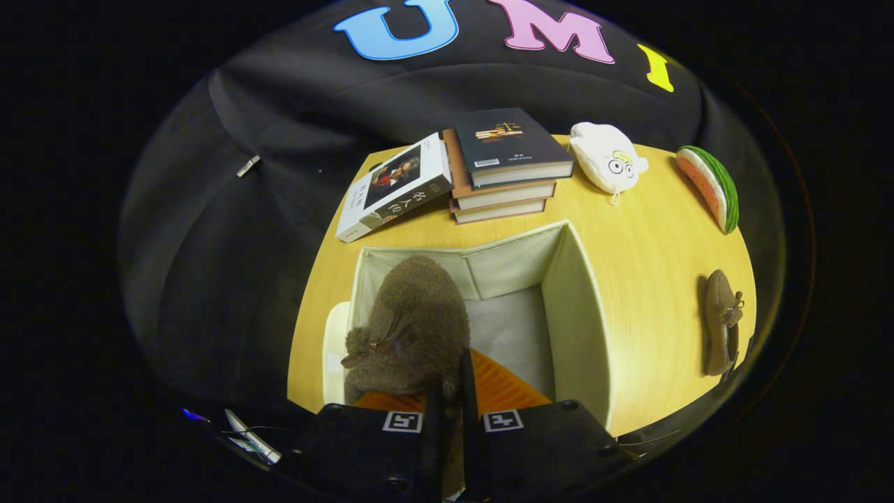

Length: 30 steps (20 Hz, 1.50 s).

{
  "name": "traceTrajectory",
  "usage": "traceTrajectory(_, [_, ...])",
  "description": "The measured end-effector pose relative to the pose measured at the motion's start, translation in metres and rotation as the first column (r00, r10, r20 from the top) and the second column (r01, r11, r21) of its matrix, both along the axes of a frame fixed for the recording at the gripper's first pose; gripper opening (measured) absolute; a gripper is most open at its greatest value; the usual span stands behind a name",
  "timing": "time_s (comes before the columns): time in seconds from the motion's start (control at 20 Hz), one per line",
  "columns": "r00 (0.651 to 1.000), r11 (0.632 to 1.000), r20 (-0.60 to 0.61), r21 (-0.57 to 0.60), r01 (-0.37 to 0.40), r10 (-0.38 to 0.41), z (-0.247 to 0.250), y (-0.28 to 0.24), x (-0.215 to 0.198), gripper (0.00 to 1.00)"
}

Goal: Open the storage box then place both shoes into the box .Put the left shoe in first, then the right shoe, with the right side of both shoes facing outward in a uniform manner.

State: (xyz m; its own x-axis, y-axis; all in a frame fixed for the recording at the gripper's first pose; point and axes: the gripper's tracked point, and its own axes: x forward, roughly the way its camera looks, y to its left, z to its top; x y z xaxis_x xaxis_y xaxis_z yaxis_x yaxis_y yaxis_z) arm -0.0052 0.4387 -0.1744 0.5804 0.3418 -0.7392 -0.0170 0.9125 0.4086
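Observation:
A fuzzy brown shoe (412, 328) with a small bow hangs toe-forward just ahead of my fingers, over the left part of the open cream storage box (576, 314). My gripper (450, 391) is shut on the shoe's heel rim, both fingers pressed close together on it. The box stands open-topped on the yellow wooden table (649, 244), its pale floor bare to the right of the shoe. A second brown shoe (721, 321) lies on the table to the right of the box, apart from it.
Beyond the box sits a stack of books (506, 168) with another book (394, 185) leaning on its left. A white plush toy (607, 164) and a watermelon-slice toy (711, 185) lie at the table's far right. A pale lid part (335, 342) shows left of the box.

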Motion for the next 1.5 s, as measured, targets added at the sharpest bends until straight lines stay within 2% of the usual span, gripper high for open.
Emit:
traceTrajectory(0.1, [0.999, 0.999, -0.022, 0.022, -0.033, 0.033, -0.004, 0.009, -0.008, 0.26])
traceTrajectory(0.15, [0.998, 0.998, -0.029, 0.026, -0.051, 0.052, -0.006, 0.013, -0.012, 0.33])
traceTrajectory(0.25, [0.991, 0.992, -0.057, 0.044, -0.118, 0.120, -0.014, 0.024, -0.024, 0.54])
traceTrajectory(0.35, [0.986, 0.985, -0.057, 0.086, -0.149, 0.154, -0.008, 0.033, -0.030, 0.82])
traceTrajectory(0.4, [0.987, 0.985, -0.048, 0.086, -0.152, 0.156, -0.006, 0.030, -0.029, 0.92])
traceTrajectory(0.45, [0.987, 0.984, -0.041, 0.092, -0.152, 0.156, -0.004, 0.028, -0.028, 0.95])
traceTrajectory(0.55, [0.988, 0.983, -0.030, 0.107, -0.150, 0.154, 0.000, 0.022, -0.029, 0.99])
traceTrajectory(0.85, [0.990, 0.978, 0.058, 0.156, -0.139, 0.132, 0.028, -0.008, -0.035, 0.99])
traceTrajectory(1.2, [0.975, 0.977, 0.215, 0.192, -0.092, 0.049, 0.080, -0.094, -0.037, 0.99])
traceTrajectory(1.35, [0.957, 0.990, 0.288, 0.122, -0.067, 0.029, 0.086, -0.155, -0.034, 0.98])
traceTrajectory(1.5, [0.944, 0.999, 0.329, 0.019, -0.029, 0.021, 0.064, -0.224, -0.035, 0.98])
